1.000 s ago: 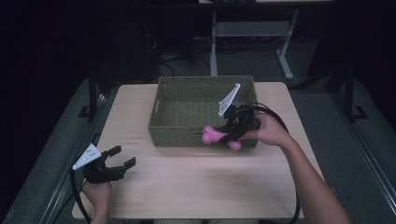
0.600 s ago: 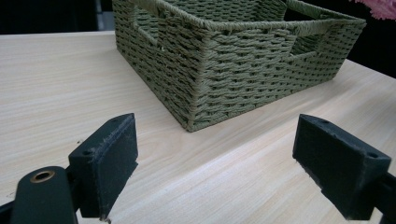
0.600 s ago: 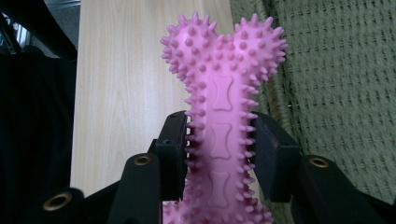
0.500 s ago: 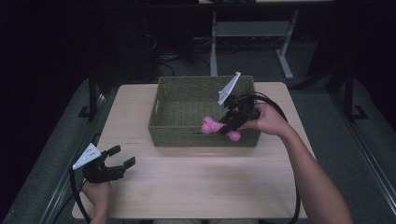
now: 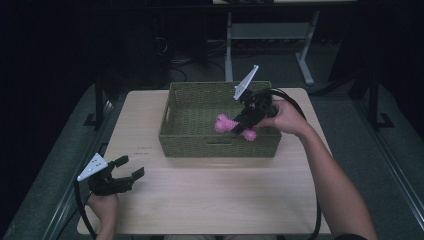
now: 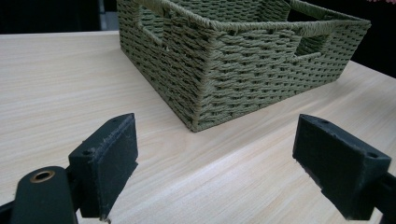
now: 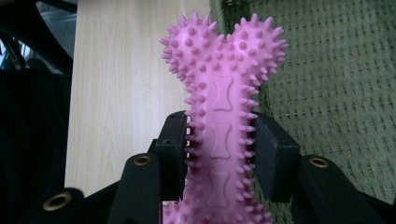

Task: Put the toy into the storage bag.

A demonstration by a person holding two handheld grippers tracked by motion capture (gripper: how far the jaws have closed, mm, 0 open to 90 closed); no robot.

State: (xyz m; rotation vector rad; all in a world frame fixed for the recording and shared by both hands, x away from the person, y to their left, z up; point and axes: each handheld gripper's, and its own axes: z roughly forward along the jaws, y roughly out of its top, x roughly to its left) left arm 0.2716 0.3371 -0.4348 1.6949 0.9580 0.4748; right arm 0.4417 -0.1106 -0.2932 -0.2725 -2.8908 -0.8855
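A pink spiky bone-shaped toy (image 5: 227, 124) (image 7: 224, 93) hangs above the inside of the green woven basket (image 5: 175, 135), near its right side. My right gripper (image 5: 239, 125) (image 7: 219, 149) is shut on the toy's shaft, and its pads press both sides. The toy's far knob points toward the basket's middle. My left gripper (image 5: 127, 167) rests near the table's front left corner, held in a hand. It stands open with nothing between its fingers (image 6: 107, 158). In the left gripper view the basket (image 6: 243, 60) stands a short way ahead of it.
The light wooden table (image 5: 220, 195) has bare room in front of and left of the basket. Dark floor, cables and a white desk frame (image 5: 270, 35) lie beyond the far edge. A black cable (image 5: 315, 200) trails from the right gripper along the forearm.
My right gripper has carried the pink toy up and leftward, from the basket's right rim to above its inside. The left gripper has stayed put.
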